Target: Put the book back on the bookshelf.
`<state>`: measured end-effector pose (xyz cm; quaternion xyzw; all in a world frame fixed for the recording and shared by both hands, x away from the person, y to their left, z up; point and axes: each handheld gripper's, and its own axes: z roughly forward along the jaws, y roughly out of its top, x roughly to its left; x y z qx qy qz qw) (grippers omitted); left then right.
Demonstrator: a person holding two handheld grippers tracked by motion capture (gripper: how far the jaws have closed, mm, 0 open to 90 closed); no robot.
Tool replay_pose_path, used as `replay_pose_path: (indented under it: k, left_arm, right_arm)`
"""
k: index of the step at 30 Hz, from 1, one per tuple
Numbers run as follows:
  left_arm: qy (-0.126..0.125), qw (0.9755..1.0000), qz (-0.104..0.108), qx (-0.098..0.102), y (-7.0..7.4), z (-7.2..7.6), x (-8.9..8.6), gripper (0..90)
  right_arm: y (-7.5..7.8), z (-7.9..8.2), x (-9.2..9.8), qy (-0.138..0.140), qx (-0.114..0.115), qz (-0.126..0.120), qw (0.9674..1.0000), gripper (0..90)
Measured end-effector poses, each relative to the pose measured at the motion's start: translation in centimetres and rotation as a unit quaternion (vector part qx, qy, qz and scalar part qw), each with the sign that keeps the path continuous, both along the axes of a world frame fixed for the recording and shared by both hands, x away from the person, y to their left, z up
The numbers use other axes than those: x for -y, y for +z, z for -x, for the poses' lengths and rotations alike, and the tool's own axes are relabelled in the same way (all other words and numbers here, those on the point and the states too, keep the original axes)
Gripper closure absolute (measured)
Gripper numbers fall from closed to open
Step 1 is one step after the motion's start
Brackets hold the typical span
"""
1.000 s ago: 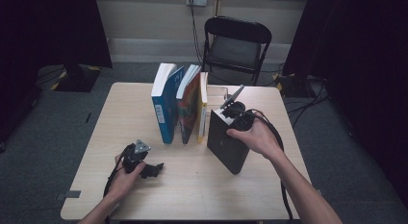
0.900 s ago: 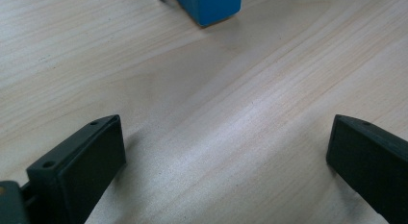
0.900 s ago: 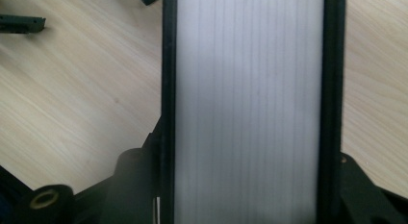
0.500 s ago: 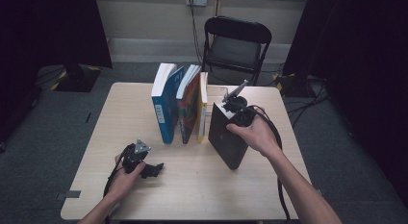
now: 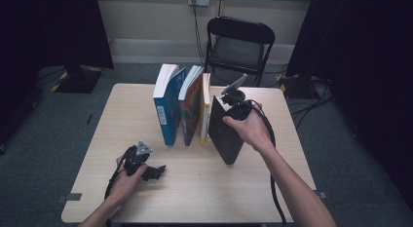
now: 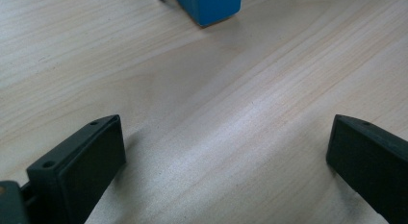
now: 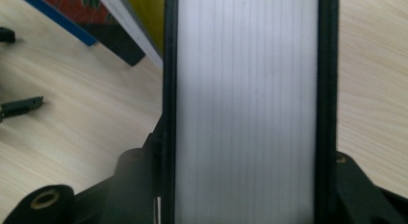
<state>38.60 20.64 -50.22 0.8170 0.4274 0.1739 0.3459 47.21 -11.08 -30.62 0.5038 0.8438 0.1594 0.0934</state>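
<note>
At far left, left tongs resting idle on the desk, jaws wide apart with nothing between them; mid-desk, a blue book, a red book and a thin yellow book already standing in a leaning row. Just right of them, right tongs clamped from above on the thick black book, upright and close beside the yellow one. Seemingly near the end, with only snugging in and release left; contact with the yellow book hard to judge, book titles unreadable.
</note>
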Motion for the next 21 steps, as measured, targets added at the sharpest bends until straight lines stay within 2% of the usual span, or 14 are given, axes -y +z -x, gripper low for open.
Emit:
replay_pose_path:
  k: [8,14,21]
  left_arm:
    - [-0.001,1.0000,-0.002,0.002,0.0,0.0,0.0,0.0]
    - [-0.001,1.0000,-0.001,0.001,0.0,0.0,0.0,0.0]
    - [-0.001,1.0000,-0.002,0.001,0.0,0.0,0.0,0.0]
  right_arm:
    - [0.3,-1.7,-0.4,-0.025,-0.001,-0.004,0.9997,53.4]
    - [0.5,-2.8,-1.0,-0.040,-0.013,0.001,0.9991,53.4]
    - [0.7,-4.2,-1.9,-0.065,-0.011,0.005,0.9978,53.5]
